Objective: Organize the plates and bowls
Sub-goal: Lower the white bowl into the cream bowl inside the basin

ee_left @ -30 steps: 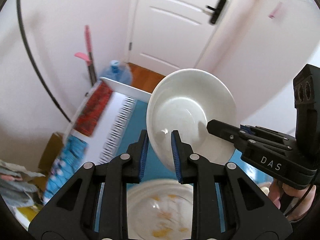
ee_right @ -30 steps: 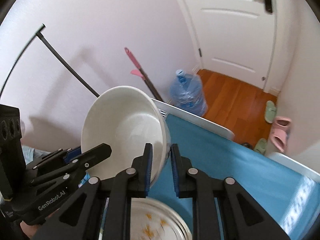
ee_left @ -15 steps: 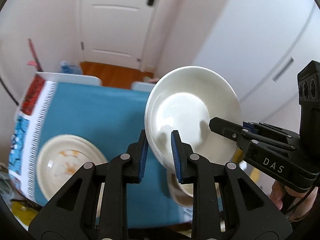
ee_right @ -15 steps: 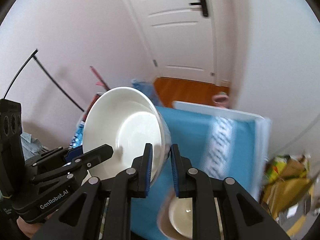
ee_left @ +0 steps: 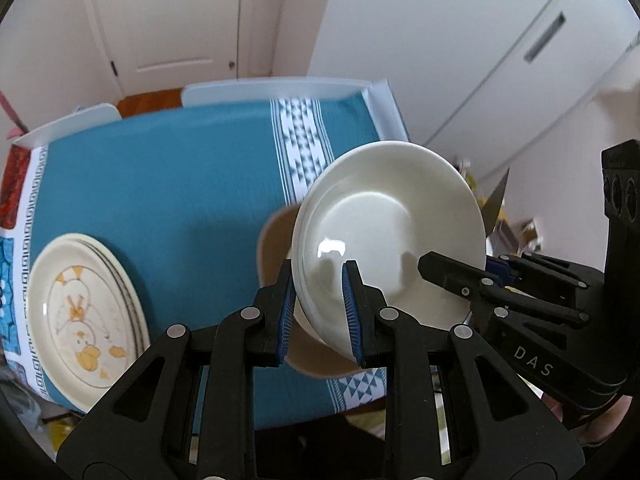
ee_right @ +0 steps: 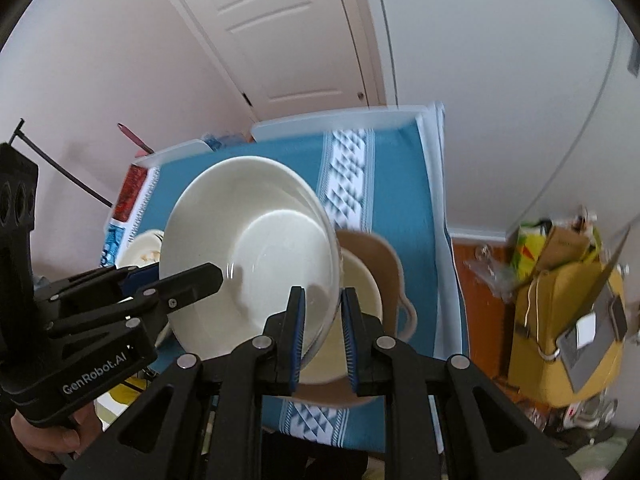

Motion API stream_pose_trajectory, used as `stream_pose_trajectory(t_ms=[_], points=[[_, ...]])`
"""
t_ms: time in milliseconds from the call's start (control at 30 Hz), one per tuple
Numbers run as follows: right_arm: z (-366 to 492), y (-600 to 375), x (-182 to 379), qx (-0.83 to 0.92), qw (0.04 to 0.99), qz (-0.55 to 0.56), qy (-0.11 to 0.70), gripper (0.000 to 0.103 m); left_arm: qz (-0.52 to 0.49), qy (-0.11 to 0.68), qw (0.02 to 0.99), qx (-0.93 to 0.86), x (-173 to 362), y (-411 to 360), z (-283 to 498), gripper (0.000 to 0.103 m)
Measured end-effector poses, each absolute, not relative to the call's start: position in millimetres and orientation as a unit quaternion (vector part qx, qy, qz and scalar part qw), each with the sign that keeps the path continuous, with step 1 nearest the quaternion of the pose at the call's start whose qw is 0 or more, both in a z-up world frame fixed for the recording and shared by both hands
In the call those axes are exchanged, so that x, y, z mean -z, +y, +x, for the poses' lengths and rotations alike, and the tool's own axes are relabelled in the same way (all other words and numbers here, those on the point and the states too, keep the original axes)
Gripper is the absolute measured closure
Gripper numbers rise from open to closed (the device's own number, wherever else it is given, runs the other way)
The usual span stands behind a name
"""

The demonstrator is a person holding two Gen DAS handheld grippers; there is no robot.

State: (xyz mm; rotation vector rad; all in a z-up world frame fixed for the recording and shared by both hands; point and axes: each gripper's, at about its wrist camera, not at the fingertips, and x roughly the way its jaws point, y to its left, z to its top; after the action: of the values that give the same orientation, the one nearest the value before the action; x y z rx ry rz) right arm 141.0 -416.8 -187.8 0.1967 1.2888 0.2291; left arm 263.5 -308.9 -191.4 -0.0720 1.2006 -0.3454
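I hold a white bowl with both grippers, tilted, above the table. My left gripper is shut on its left rim; in the right wrist view it comes in from the left. My right gripper is shut on the bowl's right rim and shows in the left wrist view. Right under the bowl a tan bowl with a cream one inside sits on the blue tablecloth. A stack of cream plates with a duck picture lies at the table's left.
The table edge is near me, with a white rim at the far side. A white door and white walls stand behind. A yellow cardboard box with clutter sits on the floor right of the table.
Both grippers have carried the white bowl to the right and down, from near the plate stack to just over the tan bowl. The grip has not changed.
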Motion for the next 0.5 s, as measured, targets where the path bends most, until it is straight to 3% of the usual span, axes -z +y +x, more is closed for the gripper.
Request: stream_pose_trajectory(t_ms=[500], points=[[128, -411, 217, -0.075, 0.784, 0.064, 0.613, 0.086, 0.034, 0.596, 0.787, 0.160, 234, -322, 267, 0.083]])
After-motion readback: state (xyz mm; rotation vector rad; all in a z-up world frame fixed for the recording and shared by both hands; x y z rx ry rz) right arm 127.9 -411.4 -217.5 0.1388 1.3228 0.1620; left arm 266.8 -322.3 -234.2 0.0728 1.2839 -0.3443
